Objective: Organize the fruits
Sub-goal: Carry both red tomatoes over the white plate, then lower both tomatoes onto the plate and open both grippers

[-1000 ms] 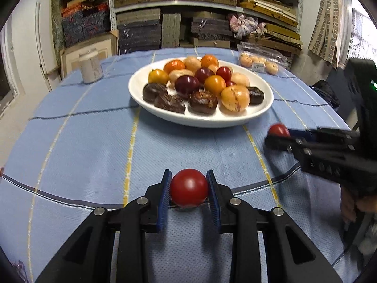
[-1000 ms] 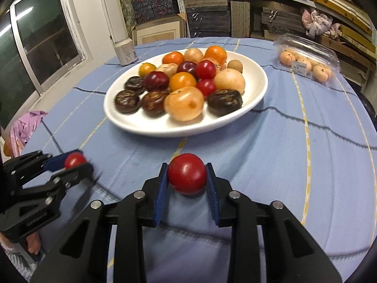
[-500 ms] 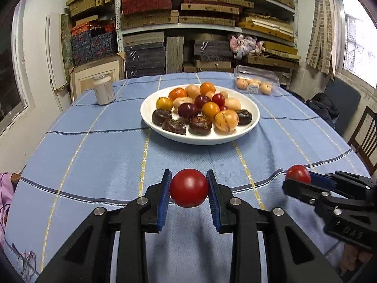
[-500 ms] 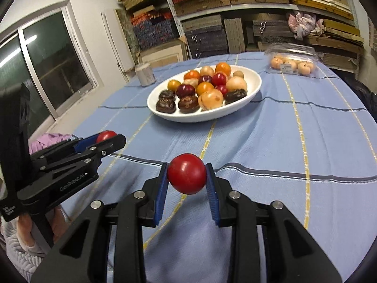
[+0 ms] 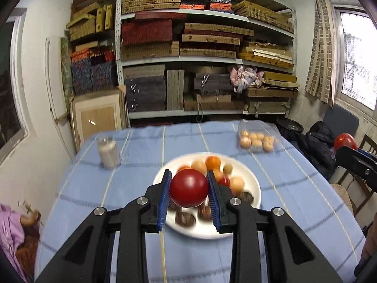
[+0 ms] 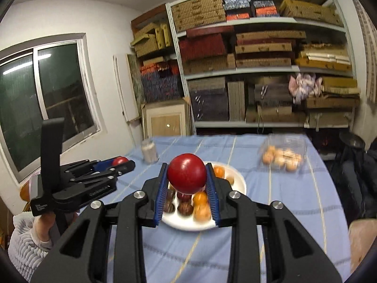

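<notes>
Left gripper clamps red plum | right gripper clamps second red plum | we flag heaped plate at 12 o'clock — added plums may roll off

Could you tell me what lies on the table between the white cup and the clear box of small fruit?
Only bare blue tablecloth lies between the cup and the box; the left wrist view shows it.

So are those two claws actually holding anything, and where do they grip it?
Yes. The left gripper pinches a red fruit by its sides; the right gripper pinches another red fruit likewise.
</notes>
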Motion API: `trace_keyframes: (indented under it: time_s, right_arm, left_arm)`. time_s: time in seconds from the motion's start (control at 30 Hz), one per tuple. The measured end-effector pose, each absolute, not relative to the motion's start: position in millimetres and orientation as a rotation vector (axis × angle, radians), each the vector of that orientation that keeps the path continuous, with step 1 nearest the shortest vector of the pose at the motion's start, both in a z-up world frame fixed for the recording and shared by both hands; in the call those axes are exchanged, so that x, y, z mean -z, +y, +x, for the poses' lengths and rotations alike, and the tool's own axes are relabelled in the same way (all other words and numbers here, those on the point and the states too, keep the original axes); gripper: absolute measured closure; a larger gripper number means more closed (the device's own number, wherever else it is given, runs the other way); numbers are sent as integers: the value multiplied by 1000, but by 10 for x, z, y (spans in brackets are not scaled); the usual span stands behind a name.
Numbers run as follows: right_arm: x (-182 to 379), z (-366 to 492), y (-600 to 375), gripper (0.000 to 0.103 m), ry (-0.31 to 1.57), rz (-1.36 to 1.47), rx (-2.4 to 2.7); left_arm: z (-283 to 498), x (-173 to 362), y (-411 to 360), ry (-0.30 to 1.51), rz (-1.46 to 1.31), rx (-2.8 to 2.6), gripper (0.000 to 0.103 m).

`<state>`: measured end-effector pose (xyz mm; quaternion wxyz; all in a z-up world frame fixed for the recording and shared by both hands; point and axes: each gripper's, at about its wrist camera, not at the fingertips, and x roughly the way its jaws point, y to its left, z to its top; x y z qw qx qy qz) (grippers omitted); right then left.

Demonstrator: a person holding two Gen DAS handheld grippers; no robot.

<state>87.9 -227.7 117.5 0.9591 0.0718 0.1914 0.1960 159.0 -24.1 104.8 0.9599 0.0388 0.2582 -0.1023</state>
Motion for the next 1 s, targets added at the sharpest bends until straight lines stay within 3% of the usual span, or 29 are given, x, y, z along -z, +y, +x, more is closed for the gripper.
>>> trace_keyframes:
  time_s: [0.1, 0.47, 0.87, 1.0]
  right_arm:
    - [-1089, 1266, -2235, 73, 417, 147, -387]
    - [209, 2434, -1815, 73, 698, 69, -375]
    - [374, 2564, -1795, 73, 719, 59, -370]
    - [397, 2583, -1795, 73, 724, 65, -367]
  left_arm:
    - [1906, -984, -372, 546, 81, 211, 73]
    - [2729, 133, -504, 763, 57, 203, 73]
    - [2805, 307, -514, 757, 96, 180, 72]
    - [2816, 315, -521, 757, 95, 177, 67]
